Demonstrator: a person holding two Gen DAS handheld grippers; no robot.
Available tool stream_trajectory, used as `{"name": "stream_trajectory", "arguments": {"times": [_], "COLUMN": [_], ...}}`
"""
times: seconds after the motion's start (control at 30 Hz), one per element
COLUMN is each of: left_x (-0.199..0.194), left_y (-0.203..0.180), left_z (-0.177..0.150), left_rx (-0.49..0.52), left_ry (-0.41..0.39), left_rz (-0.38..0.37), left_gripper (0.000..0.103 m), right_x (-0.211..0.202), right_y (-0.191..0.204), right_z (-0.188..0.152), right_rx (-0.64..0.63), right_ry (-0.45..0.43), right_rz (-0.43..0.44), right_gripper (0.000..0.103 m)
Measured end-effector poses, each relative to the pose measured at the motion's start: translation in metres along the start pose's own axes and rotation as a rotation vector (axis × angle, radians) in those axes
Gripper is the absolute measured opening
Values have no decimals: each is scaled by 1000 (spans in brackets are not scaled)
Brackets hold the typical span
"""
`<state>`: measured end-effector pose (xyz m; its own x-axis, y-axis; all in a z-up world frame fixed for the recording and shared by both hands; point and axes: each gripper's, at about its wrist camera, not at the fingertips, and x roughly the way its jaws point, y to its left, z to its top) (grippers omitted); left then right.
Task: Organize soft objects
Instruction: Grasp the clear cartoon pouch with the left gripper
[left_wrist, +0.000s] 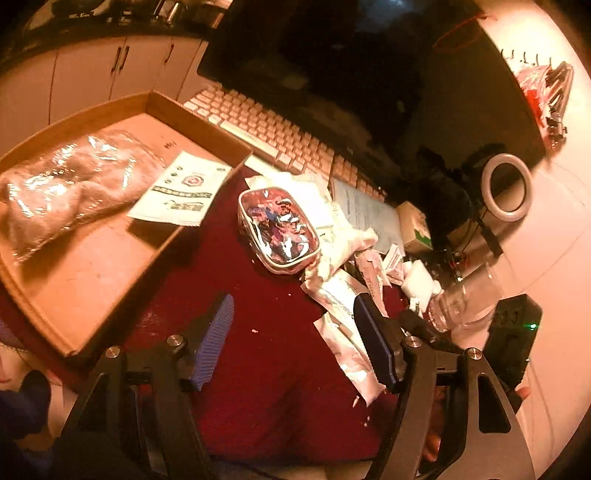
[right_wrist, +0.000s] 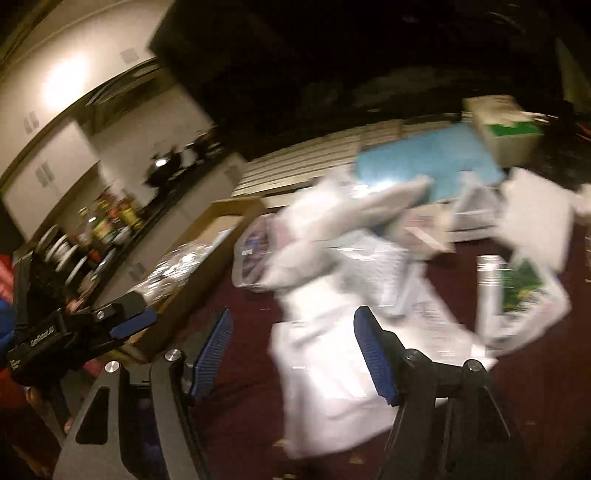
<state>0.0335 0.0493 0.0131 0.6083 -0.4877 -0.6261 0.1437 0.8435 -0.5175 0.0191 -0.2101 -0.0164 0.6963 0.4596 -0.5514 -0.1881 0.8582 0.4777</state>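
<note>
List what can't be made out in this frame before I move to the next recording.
- Right wrist view: motion blur smears the pile of white packets; print unreadable.
- Left wrist view: the clear bag in the cardboard tray glares, so its contents are unclear.
- Left wrist view: the leaflet print is too small.
- Both tongs are open, holding nothing.

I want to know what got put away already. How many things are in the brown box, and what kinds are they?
In the cardboard box, seen from the left wrist camera:
Clear plastic bag of soft stuff: 1
White and green printed packet, lying partly over the box's edge: 1
Total: 2
</note>
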Motion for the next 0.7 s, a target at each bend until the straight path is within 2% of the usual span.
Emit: {"name": "stream_trajectory", "arguments": {"times": [0.1, 0.27, 0.33, 0.5, 0.6, 0.63, 0.7], "left_x": [11, 37, 54, 89, 110, 115, 118], "left_y": [-1, -4, -3, 0, 0, 1, 4], "left_z": [5, 23, 36, 57, 63, 64, 65], "left_rx": [-12, -5, -29, -82, -90, -102, -149], "left_ry": [13, 38, 68, 122, 167, 167, 155], "left_rz": [31, 99, 94, 116, 166, 191, 195], "left_gripper": [68, 68, 68, 68, 68, 68, 68], "right_x": [10, 41, 51, 53, 53, 53, 55], "right_y": [-6, -9, -9, -20, -20, -19, -16], "right_z": [12, 31, 35, 34, 31, 30, 28], "right_rx": [-11, -102, -114, -117, -126, -133, -150], "right_ry": [21, 89, 96, 91, 98, 101, 109], "right_rz": [-66, -94, -106, -116, -97, -105, -113], "right_gripper": [69, 69, 69, 69, 69, 69, 70]}}
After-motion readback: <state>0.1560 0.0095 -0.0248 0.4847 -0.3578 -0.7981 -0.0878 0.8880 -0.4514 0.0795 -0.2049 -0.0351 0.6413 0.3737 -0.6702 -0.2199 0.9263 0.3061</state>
